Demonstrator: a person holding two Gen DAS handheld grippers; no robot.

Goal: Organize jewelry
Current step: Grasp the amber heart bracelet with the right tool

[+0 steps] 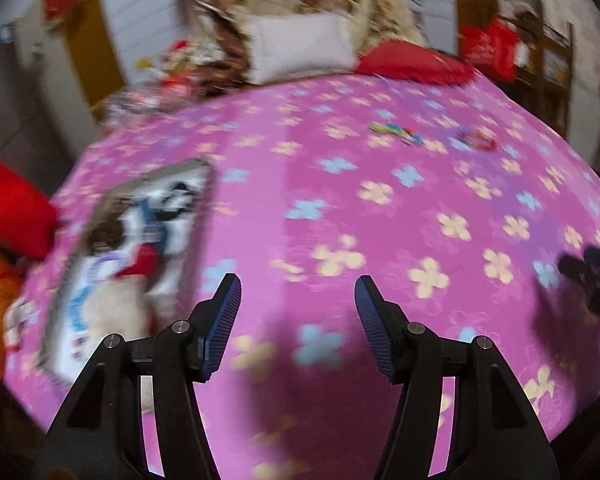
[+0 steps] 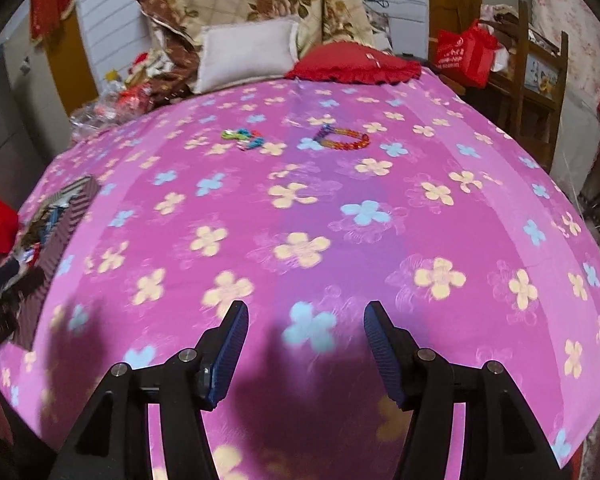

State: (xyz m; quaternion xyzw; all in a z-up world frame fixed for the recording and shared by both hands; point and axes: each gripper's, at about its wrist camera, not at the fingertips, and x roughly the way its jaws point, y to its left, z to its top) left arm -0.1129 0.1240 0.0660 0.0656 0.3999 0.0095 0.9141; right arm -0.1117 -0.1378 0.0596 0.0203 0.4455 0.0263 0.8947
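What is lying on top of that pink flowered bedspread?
On the bedspread: a multicoloured bracelet, a red-orange beaded bracelet, and a box with blurred contents. Whatever lies beneath is hidden.

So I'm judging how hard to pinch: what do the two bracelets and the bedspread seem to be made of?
Right-hand bracelet: small glossy beads, likely plastic or glass, coloured red, orange and purple.
Left-hand bracelet: multicoloured bits, perhaps beads or elastic; too blurred to tell.
Bedspread: soft matte printed fabric, faintly creased.
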